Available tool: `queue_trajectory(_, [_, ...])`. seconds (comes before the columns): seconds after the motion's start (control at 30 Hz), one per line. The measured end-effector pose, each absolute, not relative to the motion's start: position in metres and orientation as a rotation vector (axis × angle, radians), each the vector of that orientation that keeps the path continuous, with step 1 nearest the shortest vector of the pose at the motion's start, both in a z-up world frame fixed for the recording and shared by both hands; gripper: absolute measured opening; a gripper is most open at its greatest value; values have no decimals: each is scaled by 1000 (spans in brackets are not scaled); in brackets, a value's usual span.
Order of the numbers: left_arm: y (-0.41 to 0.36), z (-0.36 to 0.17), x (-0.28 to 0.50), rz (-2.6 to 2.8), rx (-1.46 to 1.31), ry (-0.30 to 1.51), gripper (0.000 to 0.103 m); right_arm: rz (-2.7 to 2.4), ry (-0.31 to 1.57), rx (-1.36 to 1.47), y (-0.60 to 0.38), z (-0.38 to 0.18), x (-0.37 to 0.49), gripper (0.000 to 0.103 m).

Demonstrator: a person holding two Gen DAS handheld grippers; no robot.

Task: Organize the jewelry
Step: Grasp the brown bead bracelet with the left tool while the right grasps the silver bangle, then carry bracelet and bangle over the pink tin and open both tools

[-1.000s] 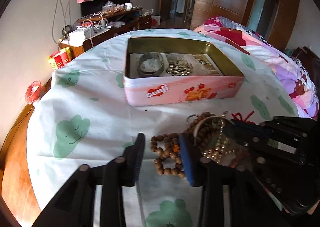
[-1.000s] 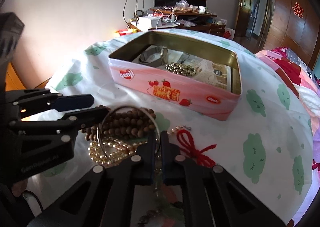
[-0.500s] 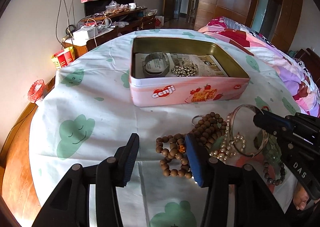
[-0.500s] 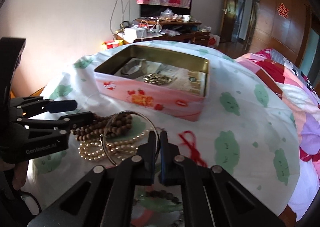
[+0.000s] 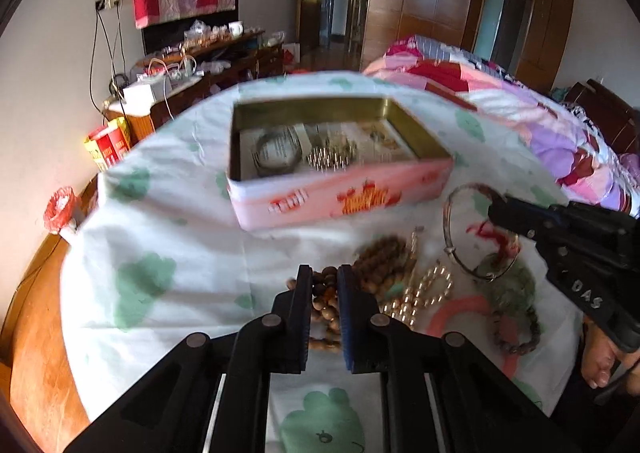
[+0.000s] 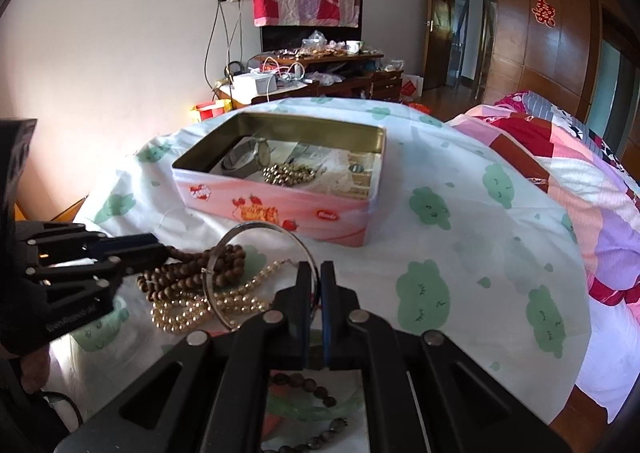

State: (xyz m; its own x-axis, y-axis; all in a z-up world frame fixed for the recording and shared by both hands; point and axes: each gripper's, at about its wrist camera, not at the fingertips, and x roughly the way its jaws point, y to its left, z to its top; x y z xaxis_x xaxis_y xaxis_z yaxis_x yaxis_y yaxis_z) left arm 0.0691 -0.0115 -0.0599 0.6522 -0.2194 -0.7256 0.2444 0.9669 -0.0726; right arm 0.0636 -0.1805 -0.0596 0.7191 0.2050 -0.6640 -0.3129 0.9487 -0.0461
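Note:
A pink tin box (image 5: 340,197) (image 6: 280,209) stands open on the table and holds a silver bangle (image 5: 276,153) and gold beads (image 5: 332,155). My left gripper (image 5: 325,285) is shut on a brown wooden bead bracelet (image 5: 322,301) lying on the cloth. My right gripper (image 6: 316,277) is shut on a thin silver bangle (image 6: 224,249) and holds it raised above the jewelry pile; the bangle also shows in the left wrist view (image 5: 450,237). A pearl strand (image 6: 188,309) and darker wooden beads (image 6: 192,273) lie below it.
A white cloth with green clouds (image 6: 440,253) covers the round table. A red cord (image 5: 496,237), a green bangle (image 5: 516,289) and a dark bead bracelet (image 5: 516,337) lie at the near right. A bed (image 5: 540,125) stands to the right.
My left gripper has closed on the brown bead bracelet. My right gripper has lifted the silver bangle higher, toward the tin.

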Motion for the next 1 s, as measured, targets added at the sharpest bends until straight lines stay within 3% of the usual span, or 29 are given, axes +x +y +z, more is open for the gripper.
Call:
queue_trajectory(0.1, [-8, -34, 69, -247, 62, 758, 4, 281, 698, -159, -185, -52, 64, 6])
queue_trajectory(0.5, [-11, 25, 104, -214, 128, 626, 4, 259, 643, -192, -186, -21, 95, 6])
queue_trajectory(1.0, [-21, -6, 171, -142, 197, 661, 5, 264, 696, -271, -165, -34, 164, 6])
